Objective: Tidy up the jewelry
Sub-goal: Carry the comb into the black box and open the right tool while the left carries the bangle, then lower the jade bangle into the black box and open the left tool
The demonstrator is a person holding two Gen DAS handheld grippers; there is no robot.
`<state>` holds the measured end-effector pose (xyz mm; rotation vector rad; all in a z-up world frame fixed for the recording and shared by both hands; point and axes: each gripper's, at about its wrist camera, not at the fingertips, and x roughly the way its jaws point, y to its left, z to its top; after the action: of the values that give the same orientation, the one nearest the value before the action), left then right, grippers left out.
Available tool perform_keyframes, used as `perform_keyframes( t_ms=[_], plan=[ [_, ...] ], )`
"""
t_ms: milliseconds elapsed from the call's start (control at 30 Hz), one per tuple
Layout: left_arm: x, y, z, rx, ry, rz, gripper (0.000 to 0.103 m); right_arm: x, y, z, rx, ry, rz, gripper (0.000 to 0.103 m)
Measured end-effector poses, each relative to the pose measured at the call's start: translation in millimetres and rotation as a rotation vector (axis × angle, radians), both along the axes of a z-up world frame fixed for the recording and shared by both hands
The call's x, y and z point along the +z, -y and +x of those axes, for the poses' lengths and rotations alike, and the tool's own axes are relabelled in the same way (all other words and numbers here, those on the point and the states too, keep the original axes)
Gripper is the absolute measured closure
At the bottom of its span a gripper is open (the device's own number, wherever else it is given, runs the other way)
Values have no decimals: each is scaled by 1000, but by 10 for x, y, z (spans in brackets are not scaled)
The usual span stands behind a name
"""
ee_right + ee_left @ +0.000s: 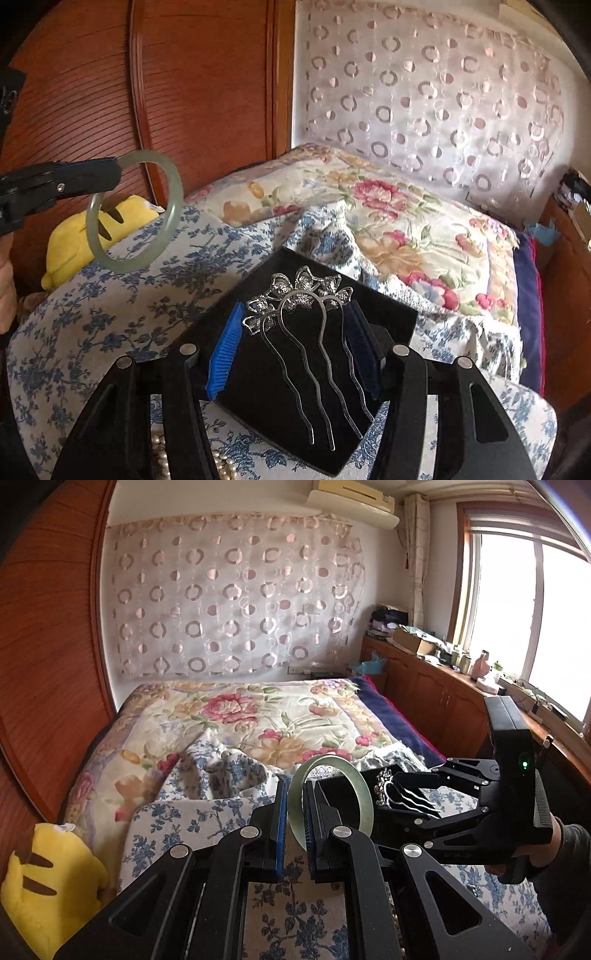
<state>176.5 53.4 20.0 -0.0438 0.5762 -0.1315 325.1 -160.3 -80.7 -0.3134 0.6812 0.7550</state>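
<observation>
Nearest the lens in the right wrist view, a strand of pearls [162, 454] lies loose on the blue-flowered sheet [110, 314] at the near edge of the bed, under the linkage; it looks not yet dealt with. Just beyond it, the right hand-held gripper [295, 354] has its blue pads pressed against both sides of a black velvet card [258, 387], which it holds up off the bed. A silver hair comb [306, 332] with a flowered top lies on that card, prongs pointing back toward the camera.

Further left, the left hand-held gripper [294, 827] is clamped on the rim of a pale green jade bangle [364, 794], lifted clear of the sheet and standing on edge just beside the card. Neither piece has been set down anywhere.

No jewelry box or tray shows in either view, so where these pieces go cannot be told. My judgement is that the task is in its early or middle part: two items in hand, the pearls waiting.

Beyond, toward the far-left corner, a yellow plush toy [81, 236] sits against the wooden wardrobe [92, 92], and the floral quilt [258, 720] covers the far end of the bed.
</observation>
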Motion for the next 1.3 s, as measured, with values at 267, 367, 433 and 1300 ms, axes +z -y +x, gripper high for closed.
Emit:
perform_keyframes(
  t_ms=[267,367,433,1300],
  plan=[
    [-53,76,107,-19,-18,-11,95,66,205,3,-52,15,29,30],
    [-101,157,170,-40,-30,-14,95,84,367,-43,-86,16,37,30],
    [-155,223,218,-59,-44,-17,95,67,475,-73,-113,21,32,30],
    [-427,700,-150,-172,-106,10,69,-101,969,-833,-204,-14,63,30]
  ],
)
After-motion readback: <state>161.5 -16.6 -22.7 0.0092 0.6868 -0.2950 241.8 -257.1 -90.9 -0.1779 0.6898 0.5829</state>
